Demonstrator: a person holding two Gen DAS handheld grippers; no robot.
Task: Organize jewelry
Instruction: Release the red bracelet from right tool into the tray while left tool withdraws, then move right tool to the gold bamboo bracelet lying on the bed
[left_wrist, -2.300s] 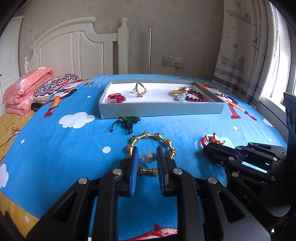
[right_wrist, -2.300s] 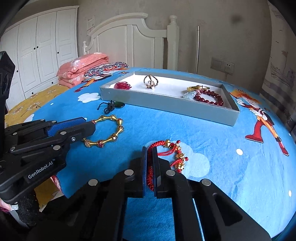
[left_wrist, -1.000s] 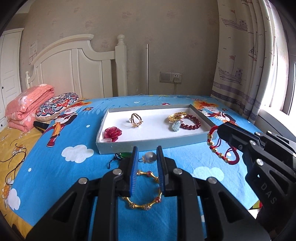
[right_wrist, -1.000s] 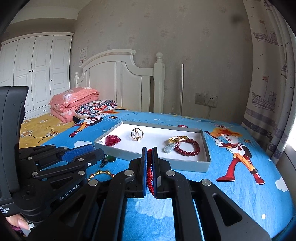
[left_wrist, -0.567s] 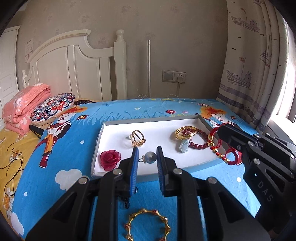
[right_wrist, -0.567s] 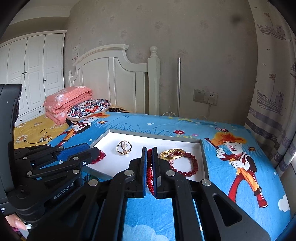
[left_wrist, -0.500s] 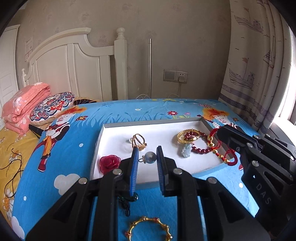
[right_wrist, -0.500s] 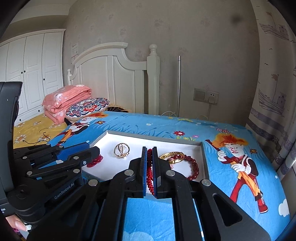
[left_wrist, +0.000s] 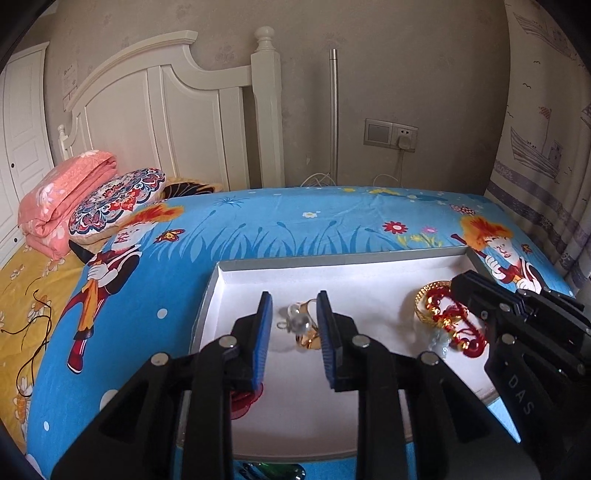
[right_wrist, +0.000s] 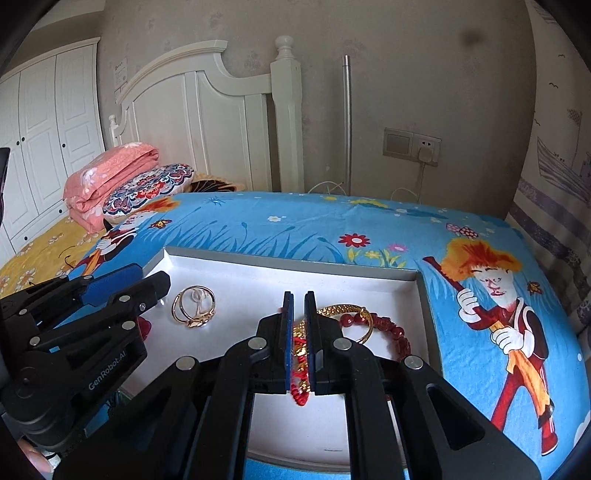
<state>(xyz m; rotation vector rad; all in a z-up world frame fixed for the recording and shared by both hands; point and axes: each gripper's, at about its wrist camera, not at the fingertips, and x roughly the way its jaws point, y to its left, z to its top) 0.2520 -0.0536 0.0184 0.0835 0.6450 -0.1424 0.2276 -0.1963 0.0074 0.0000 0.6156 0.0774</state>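
Risk: your right gripper (right_wrist: 299, 328) pinches red bracelet (right_wrist: 300, 369) over tray (left_wrist: 369, 258) | left gripper (left_wrist: 293, 328) pinches bead (left_wrist: 300, 323) | drop now, they tangle.

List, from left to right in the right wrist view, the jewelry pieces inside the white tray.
red rose ornament (mostly hidden behind the left gripper) → gold double ring → red string bracelet pinched in the right gripper → dark red bead bracelet, lying against a gold bangle.
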